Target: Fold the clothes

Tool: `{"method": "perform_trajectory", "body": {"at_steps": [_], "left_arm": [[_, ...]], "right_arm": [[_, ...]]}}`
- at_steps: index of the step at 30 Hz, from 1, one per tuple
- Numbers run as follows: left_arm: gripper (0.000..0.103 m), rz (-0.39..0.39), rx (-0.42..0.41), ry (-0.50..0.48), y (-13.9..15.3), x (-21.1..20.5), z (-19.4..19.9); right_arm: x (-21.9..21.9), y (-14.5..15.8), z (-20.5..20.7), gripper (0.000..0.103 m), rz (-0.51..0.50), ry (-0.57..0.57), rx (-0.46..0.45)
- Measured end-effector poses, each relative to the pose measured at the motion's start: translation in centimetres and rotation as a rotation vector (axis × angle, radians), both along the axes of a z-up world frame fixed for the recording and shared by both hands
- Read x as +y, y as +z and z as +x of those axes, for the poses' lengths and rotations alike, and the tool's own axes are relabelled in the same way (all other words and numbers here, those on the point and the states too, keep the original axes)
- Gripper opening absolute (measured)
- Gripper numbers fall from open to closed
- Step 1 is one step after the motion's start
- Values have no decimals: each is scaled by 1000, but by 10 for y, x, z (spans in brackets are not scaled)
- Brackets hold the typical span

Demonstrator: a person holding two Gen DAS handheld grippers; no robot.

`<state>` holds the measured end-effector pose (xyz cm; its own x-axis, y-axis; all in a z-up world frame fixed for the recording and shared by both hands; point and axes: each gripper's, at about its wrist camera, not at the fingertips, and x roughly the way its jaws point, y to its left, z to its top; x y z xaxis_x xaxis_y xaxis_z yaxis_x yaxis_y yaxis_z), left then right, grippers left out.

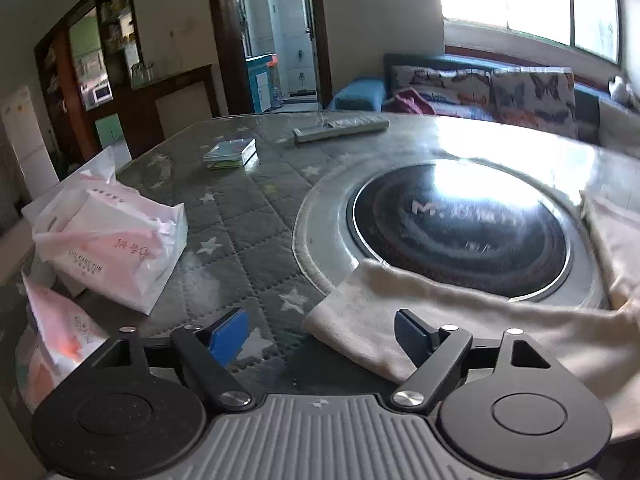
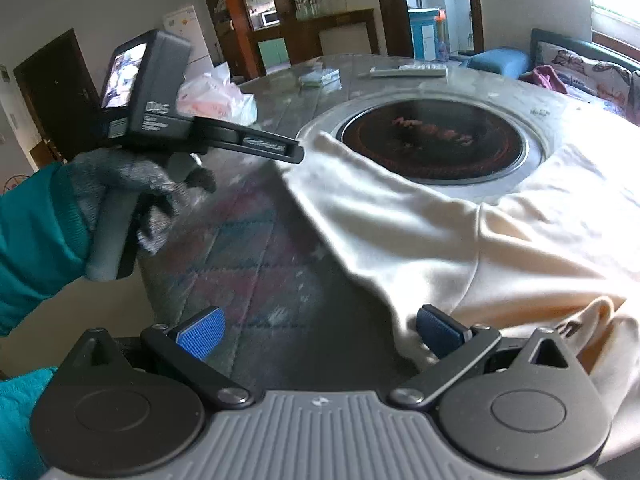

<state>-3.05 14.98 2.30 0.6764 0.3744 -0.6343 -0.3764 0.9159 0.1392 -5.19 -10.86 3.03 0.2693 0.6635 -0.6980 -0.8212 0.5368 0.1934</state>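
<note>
Round table [image 1: 248, 216] under a glass top, quilted grey star-print cover beneath; dark round cooktop [image 1: 460, 224] sunk in its middle, ringed in pale metal.

Left edge of the table: white-and-pink plastic bags [image 1: 108, 240], bunched and partly open; contents cannot be made out; a second pink-printed bag [image 1: 60, 336] lies nearer, at the near-left edge. Further in, toward the far edge: small green-and-white box [image 1: 230, 154], closed; beside it to the right a grey remote control [image 1: 340, 128] lying flat.

Left gripper [image 1: 322, 334]: jaws spread wide, blue pads apart, holding nothing; its right finger sits over the end of the cream garment [image 1: 400, 312], the left finger over bare table cover; whether the finger touches the cloth cannot be told.

The cream garment lies on the near-right part of the table, one long end stretched leftward past the near rim of the cooktop, the bulk heaped toward the right edge.

Right gripper [image 2: 318, 332]: jaws also wide, nothing between them; right finger against the garment's near edge.

Right wrist view alone shows the gloved left hand [image 2: 132, 188] in a teal sleeve gripping its handle, the tool's tip reaching the garment's left end, and an orange-lined fold [image 2: 592, 320] at the near-right edge; left wrist view alone shows the bright window [image 1: 520, 0] and butterfly-print sofa cushions [image 1: 500, 84] beyond the table.
</note>
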Motion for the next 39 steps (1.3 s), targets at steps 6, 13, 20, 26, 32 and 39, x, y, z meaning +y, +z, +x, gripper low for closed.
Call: {"method": "perform_trajectory", "body": {"at_steps": [6, 13, 20, 26, 32, 39], "left_arm": [[81, 1, 4, 2, 2, 1, 6], [89, -171, -83, -157, 34, -35, 10], [89, -279, -85, -435, 48, -107, 32], [87, -338, -59, -630, 50, -166, 53], [86, -384, -7, -696, 38, -201, 76], [82, -418, 13, -722, 31, -205, 70]], "right_arm": [[-8, 8, -2, 103, 22, -25, -4], [-45, 26, 2, 103, 61, -172, -40], [-88, 25, 7, 103, 60, -374, -38], [-120, 32, 3, 103, 68, -479, -68], [-148, 36, 6, 103, 73, -581, -65], [-166, 31, 10, 103, 59, -647, -71]]}}
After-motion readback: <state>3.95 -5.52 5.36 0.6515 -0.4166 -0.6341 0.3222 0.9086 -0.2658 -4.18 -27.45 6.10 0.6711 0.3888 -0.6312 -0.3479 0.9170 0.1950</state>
